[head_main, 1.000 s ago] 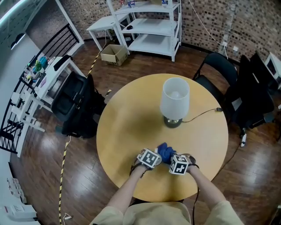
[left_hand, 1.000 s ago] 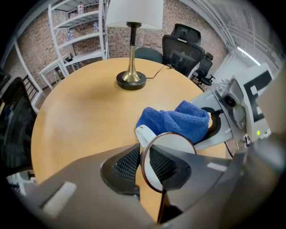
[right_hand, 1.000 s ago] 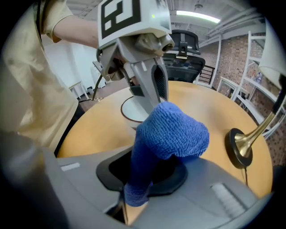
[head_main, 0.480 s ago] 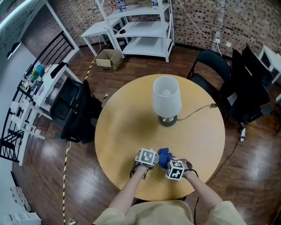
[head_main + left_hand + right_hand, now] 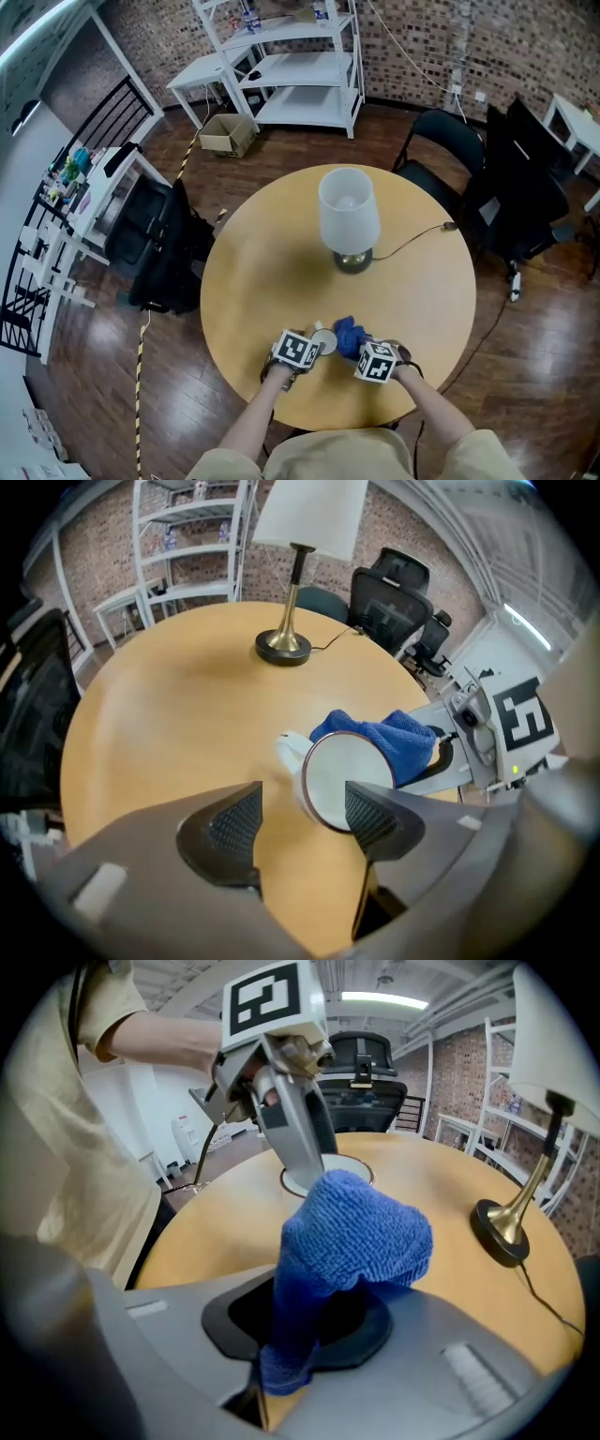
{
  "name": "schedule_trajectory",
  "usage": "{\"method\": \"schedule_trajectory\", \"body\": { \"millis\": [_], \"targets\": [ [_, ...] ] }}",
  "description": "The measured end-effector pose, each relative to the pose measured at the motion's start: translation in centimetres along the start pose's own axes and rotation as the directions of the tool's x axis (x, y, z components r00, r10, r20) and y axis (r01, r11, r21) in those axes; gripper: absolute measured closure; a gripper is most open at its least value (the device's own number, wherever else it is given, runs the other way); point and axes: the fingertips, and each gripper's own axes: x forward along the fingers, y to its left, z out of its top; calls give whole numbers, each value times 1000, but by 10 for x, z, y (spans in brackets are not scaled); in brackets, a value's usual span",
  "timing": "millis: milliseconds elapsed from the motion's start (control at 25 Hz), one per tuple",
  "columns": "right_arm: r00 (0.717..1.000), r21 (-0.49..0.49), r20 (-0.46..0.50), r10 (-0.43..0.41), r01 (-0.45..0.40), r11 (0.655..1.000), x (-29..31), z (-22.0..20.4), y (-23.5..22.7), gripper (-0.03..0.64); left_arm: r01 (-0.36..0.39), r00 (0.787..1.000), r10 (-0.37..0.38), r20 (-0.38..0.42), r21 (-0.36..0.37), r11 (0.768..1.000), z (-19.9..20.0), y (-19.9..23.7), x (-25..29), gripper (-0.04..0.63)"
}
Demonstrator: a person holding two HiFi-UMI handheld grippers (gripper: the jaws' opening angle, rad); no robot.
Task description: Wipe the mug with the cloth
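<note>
The left gripper has just been opening its jaws, and neither pad presses the mug, which stands free on the counter. The right gripper is clamped on the blue cloth beside it, so the wiping looks paused or finished.

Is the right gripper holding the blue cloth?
Yes, the right gripper is shut on the blue cloth, which bunches up out of its jaws.

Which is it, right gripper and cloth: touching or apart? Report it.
Touching. The right gripper view shows the cloth pinched between the shut jaws of the right gripper. The cloth's lower end runs down into the jaws and its bulk is bunched up ahead of them.
</note>
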Motion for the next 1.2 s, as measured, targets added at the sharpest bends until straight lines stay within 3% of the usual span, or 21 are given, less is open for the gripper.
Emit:
{"method": "schedule_trajectory", "body": {
  "millis": [120, 200, 240, 320, 400, 480, 560, 680, 760, 840, 1000, 1120, 1200],
  "targets": [
    [1000, 8, 7, 0, 0, 1000, 0, 0, 0, 541, -57, 997, 45, 69, 191, 980, 15, 5, -14, 303],
    [1000, 8, 7, 1, -1, 1000, 0, 0, 0, 541, -21, 991, -27, 128, 354, 935, 39, -10, -21, 293],
    [1000, 7, 6, 2, -2, 1000, 0, 0, 0, 541, 10, 989, -74, 128, 439, 899, 49, -19, -21, 296],
    [1000, 2, 4, 0, 0, 1000, -1, 1, 0, 541, 57, 991, -116, 60, 605, 795, 57, -30, -16, 297],
    [1000, 5, 4, -1, 1, 1000, -1, 3, 0, 541, 96, 995, -94, -43, 729, 678, 52, -30, -4, 332],
    [1000, 15, 6, -1, 1, 1000, 0, 4, 1, 541, 134, 991, -66, -117, 803, 580, 44, -29, 7, 374],
    [1000, 24, 10, -3, 3, 1000, 1, 5, 1, 541, 151, 988, -58, -142, 844, 515, 39, -32, 16, 443],
    [1000, 30, 2, -8, 8, 1000, 3, 5, 1, 541, 143, 990, -82, -118, 867, 478, 36, -40, 26, 520],
    [1000, 33, -12, -14, 14, 999, 5, 6, 2, 541, 146, 989, -96, -114, 864, 481, 32, -41, 27, 536],
    [1000, 40, -21, -21, 22, 999, 7, 7, 3, 541, 161, 987, -105, -124, 837, 523, 27, -38, 25, 569],
    [999, 56, -27, -39, 40, 998, 8, 9, 4, 543, 111, 994, -83, -74, 714, 692, 27, -28, 19, 569],
    [998, 68, -27, -48, 50, 996, 8, 11, 5, 541, 51, 999, -40, -32, 568, 822, 30, -16, 18, 569],
    [998, 72, -27, -54, 55, 996, 10, 13, 7, 541, 16, 1000, -9, -18, 458, 889, 29, -7, 17, 571]
  ]
}}
